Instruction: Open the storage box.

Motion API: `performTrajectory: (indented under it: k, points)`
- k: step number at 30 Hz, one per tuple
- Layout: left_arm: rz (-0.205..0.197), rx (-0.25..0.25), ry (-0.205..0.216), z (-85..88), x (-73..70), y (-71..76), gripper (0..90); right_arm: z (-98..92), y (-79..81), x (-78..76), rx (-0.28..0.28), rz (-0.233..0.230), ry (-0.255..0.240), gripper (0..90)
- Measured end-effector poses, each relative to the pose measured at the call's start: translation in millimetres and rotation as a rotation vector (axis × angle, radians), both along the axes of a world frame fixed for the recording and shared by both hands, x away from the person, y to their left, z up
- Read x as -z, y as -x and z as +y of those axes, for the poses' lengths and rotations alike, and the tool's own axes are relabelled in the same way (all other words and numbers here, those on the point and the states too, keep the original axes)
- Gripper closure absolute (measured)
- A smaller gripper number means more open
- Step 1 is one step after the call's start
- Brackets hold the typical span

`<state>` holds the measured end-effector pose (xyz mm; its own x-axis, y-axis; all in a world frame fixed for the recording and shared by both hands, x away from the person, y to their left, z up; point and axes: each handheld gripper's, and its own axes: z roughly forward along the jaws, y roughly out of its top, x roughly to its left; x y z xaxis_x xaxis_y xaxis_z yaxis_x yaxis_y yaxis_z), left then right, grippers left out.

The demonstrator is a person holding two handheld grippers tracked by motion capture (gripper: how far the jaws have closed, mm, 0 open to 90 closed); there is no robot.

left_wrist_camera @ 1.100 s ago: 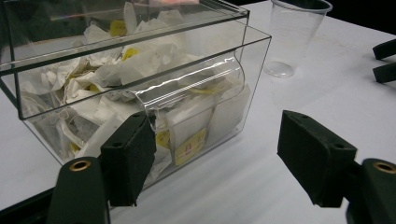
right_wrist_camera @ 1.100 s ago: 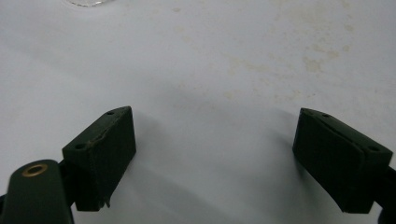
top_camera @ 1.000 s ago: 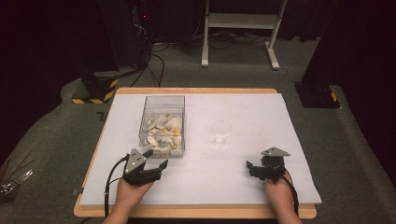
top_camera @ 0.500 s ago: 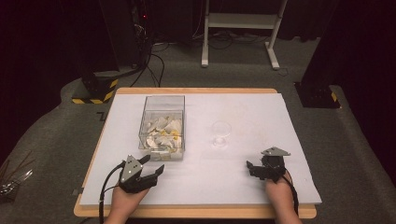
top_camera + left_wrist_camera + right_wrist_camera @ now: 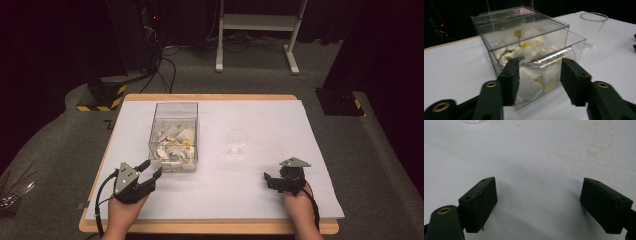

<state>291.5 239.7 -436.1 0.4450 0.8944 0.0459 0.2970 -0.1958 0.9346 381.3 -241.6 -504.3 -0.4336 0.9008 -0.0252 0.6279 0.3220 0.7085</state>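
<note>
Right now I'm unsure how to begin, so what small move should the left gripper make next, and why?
Probably ease the left gripper forward toward the clear box. Its jaws stand open and aimed at the box's near corner, just short of it, and the wrapped pieces inside lie ahead.

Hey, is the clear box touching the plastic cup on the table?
Apart. The high view shows a plain strip of white table cover between the clear box and the plastic cup; the left gripper view also shows the cup standing off behind the box.
</note>
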Motion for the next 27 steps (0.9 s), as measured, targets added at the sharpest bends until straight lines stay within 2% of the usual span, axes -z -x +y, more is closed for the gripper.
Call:
performTrajectory:
  k: [2, 3, 4, 5, 8, 11, 18, 23, 25, 27]
  points:
    - [0.0, -0.033, 0.001, 4.5, -2.7, -4.7, 57.1, 0.1, 0.1, 0.0, 0.001, 0.0, 0.0, 14.1]
    - [0.0, -0.033, 0.001, 4.5, -2.7, -4.7, 59.7, 0.1, 0.1, 0.0, 0.001, 0.0, 0.0, 14.1]
    - [0.003, -0.044, 0.007, 7.3, -4.0, -8.5, 59.7, 0.1, 0.1, 0.0, 0.0, 0.0, 0.001, 14.1]
    - [0.011, -0.061, 0.012, 9.5, -4.2, -14.5, 63.4, 0.0, 0.1, 0.1, -0.002, -0.002, 0.002, 14.2]
    - [0.033, -0.081, 0.011, 11.6, -1.5, -24.4, 66.3, 0.0, 0.0, 0.1, -0.003, -0.003, 0.004, 14.2]
    - [0.033, -0.112, 0.001, 11.1, 2.6, -31.0, 72.6, 0.0, 0.1, 0.1, -0.002, -0.003, 0.003, 14.2]
    - [0.051, -0.147, 0.006, 12.1, 5.9, -45.5, 76.9, 0.0, 0.1, 0.0, -0.001, 0.0, 0.002, 14.2]
    - [0.055, -0.147, 0.018, 10.0, 7.5, -49.2, 79.8, 0.0, 0.0, 0.0, 0.0, 0.0, 0.0, 14.1]
    - [0.052, -0.166, 0.01, 6.5, 7.8, -49.4, 81.8, 0.0, 0.0, 0.0, 0.0, 0.0, 0.0, 14.2]
    - [0.055, -0.182, 0.023, 5.4, 7.7, -49.4, 82.6, 0.0, 0.1, 0.0, -0.001, 0.0, 0.001, 14.2]
